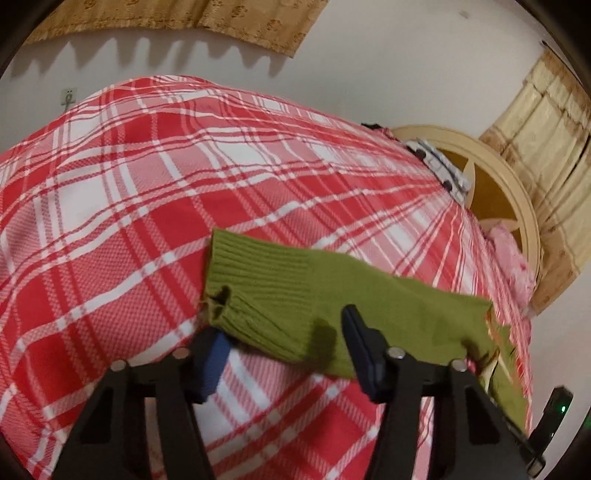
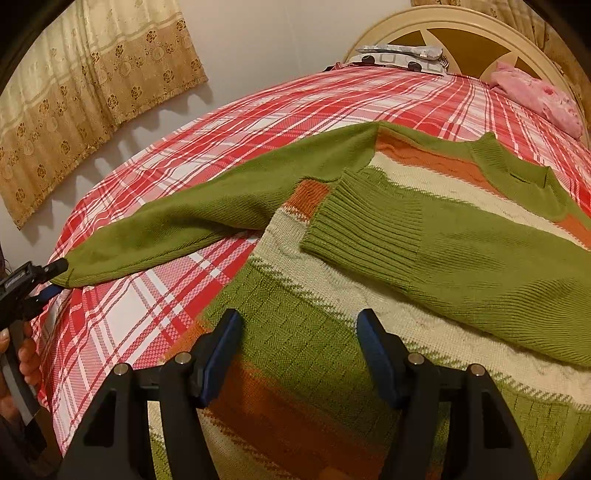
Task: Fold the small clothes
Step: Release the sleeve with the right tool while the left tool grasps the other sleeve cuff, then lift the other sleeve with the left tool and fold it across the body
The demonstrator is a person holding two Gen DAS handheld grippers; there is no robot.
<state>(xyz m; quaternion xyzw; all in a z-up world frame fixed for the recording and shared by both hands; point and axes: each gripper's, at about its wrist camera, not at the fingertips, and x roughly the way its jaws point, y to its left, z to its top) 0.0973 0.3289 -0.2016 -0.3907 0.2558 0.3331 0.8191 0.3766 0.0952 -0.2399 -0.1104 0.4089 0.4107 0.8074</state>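
Observation:
A green sweater (image 2: 332, 325) with cream and orange bands lies flat on the red plaid bed (image 2: 155, 306). One green sleeve (image 2: 424, 243) is folded across its chest. The other sleeve (image 2: 192, 221) stretches left to the bed's edge. There my left gripper (image 2: 51, 278) stands open around it, one finger above and one below. In the left wrist view that sleeve (image 1: 295, 280) lies slack between the left gripper's (image 1: 284, 343) separated pads, ribbed cuff sticking out past them. My right gripper (image 2: 299, 350) hovers open over the sweater's lower body, holding nothing.
A cream and brown headboard (image 2: 461, 22) closes the far end of the bed, with a patterned pillow (image 2: 402, 55) and a pink cloth (image 2: 535, 96) beside it. Floral curtains (image 2: 92, 92) hang on the white wall. A person's hand (image 2: 26, 358) holds the left gripper at the bed's edge.

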